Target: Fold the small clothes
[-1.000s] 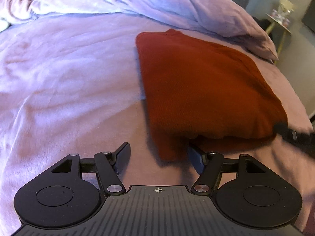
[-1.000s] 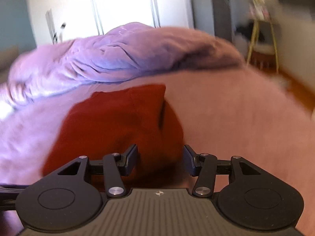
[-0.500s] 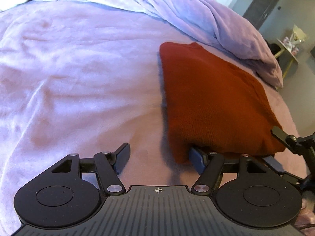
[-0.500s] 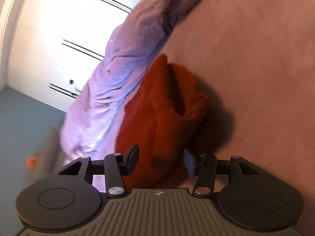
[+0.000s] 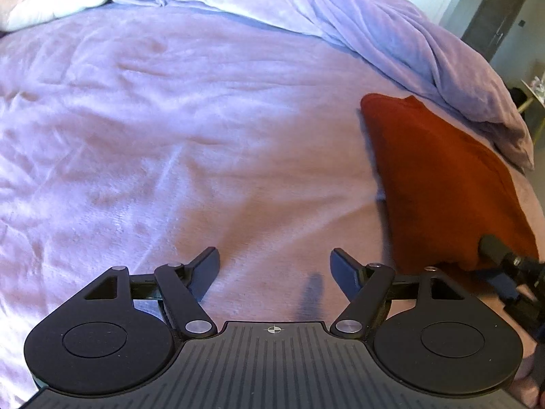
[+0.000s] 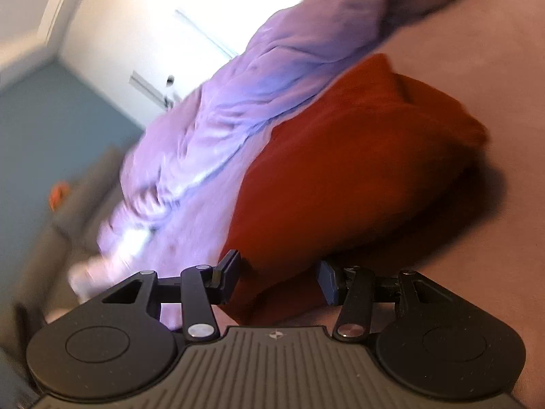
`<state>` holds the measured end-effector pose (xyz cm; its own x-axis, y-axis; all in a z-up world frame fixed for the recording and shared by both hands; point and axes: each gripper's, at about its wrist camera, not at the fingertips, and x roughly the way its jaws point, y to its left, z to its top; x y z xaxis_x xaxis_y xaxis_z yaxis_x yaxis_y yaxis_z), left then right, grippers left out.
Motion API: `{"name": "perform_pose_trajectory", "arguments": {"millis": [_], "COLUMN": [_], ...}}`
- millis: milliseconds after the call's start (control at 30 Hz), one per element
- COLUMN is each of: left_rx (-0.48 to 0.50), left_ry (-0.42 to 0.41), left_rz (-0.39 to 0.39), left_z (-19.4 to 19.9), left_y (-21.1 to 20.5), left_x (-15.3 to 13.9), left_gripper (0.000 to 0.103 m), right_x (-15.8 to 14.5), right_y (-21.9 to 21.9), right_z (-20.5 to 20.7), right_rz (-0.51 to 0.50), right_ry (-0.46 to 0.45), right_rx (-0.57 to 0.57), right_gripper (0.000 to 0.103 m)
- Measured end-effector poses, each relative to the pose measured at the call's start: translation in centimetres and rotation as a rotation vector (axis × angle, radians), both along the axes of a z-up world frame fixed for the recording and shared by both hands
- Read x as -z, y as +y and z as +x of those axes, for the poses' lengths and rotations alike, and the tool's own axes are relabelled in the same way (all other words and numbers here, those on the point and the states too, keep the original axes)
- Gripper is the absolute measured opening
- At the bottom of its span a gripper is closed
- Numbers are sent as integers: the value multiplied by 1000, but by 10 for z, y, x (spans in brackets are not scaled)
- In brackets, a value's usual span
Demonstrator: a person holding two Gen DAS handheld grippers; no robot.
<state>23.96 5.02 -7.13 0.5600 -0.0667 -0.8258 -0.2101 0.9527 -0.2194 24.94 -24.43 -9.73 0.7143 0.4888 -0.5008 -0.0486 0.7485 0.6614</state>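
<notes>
A folded rust-red garment (image 5: pixel 439 177) lies on the lilac bedspread (image 5: pixel 177 129) at the right of the left wrist view. My left gripper (image 5: pixel 274 267) is open and empty over bare bedspread, to the left of the garment. My right gripper (image 6: pixel 279 274) is open, rolled to one side, with its jaws standing around the near edge of the red garment (image 6: pixel 340 170). Part of the right gripper (image 5: pixel 511 266) shows at the garment's near right corner in the left wrist view.
A bunched lilac duvet (image 5: pixel 340 20) lies along the far side of the bed, just behind the garment. A white pillow (image 5: pixel 47 3) is at the far left. White closet doors (image 6: pixel 177 34) and a teal wall (image 6: pixel 51 129) stand beyond.
My left gripper has moved left off the garment's near corner, so the garment now sits far right in its view. My right gripper has rolled sideways while staying at the garment's edge.
</notes>
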Motion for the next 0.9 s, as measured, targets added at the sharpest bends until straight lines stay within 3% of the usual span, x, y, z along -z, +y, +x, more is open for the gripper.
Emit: {"name": "perform_pose_trajectory", "arguments": {"millis": [67, 200, 467, 533, 633, 667, 767, 900], "left_rx": [10, 36, 167, 193, 257, 271, 234, 198], "left_ry": [1, -10, -11, -6, -61, -70, -54, -36], "left_rz": [17, 65, 69, 21, -170, -198, -191, -254], "left_z": [1, -4, -10, -15, -22, -21, -10, 6], "left_y": [-3, -12, -74, -85, -89, -90, -88, -84], "left_x": [0, -5, -6, -7, -7, -5, 1, 7], "left_gripper": [79, 81, 80, 77, 77, 77, 75, 70], "right_x": [-2, 2, 12, 13, 15, 16, 16, 17], "right_y": [2, -27, -88, -93, -91, -90, -94, -99], "right_z": [2, 2, -9, -7, -3, -2, -6, -12], "right_rz": [-15, 98, 213, 218, 200, 189, 186, 196], "right_ry": [-6, 22, 63, 68, 76, 80, 78, 78], "right_rx": [19, 133, 320, 319, 303, 296, 289, 278], "right_gripper": [49, 49, 48, 45, 32, 32, 32, 32]}}
